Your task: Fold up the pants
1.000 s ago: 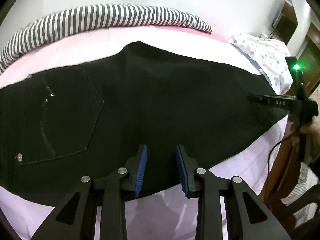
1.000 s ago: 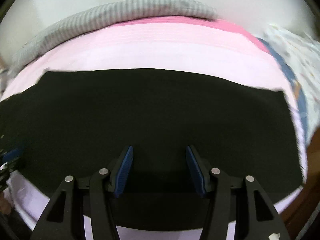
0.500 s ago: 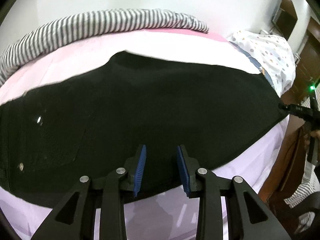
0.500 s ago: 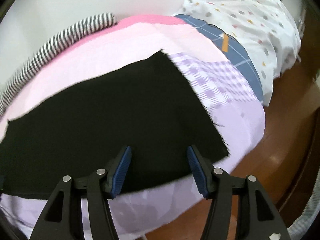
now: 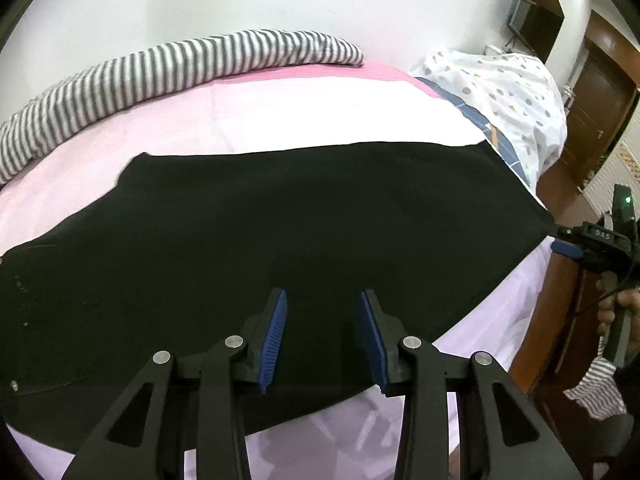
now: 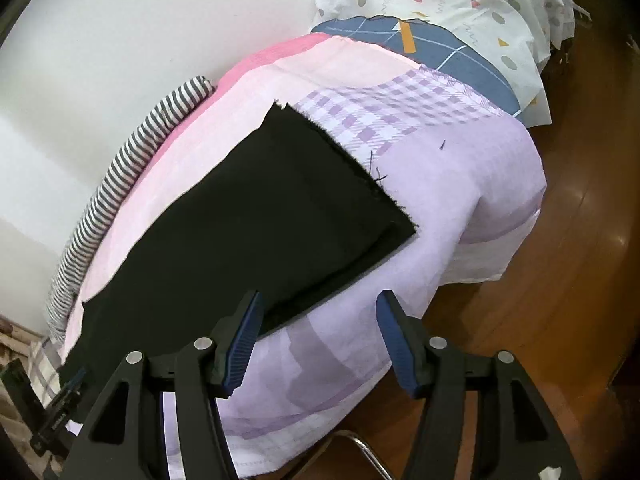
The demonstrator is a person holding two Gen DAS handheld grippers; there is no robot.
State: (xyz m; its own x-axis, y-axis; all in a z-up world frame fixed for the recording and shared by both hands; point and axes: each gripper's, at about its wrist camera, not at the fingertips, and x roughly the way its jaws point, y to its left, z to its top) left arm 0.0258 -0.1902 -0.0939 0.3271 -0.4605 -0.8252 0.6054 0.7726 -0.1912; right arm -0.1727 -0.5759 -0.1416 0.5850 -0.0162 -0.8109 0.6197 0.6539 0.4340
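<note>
While the black pants (image 5: 304, 240) lie flat across the bed (image 5: 304, 116), legs already doubled, the frayed hem (image 6: 352, 160) near the edge could slide off if tugged; the right gripper (image 6: 320, 344) hovers half-wide and empty, and the left gripper (image 5: 322, 340), jaws just widening, holds nothing

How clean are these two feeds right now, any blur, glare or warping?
Left wrist: sharp, but the fisheye bows the bed, and the pants read flat black, folds lost. Right wrist: sharp, strongly warped, glare on the floor.
</note>
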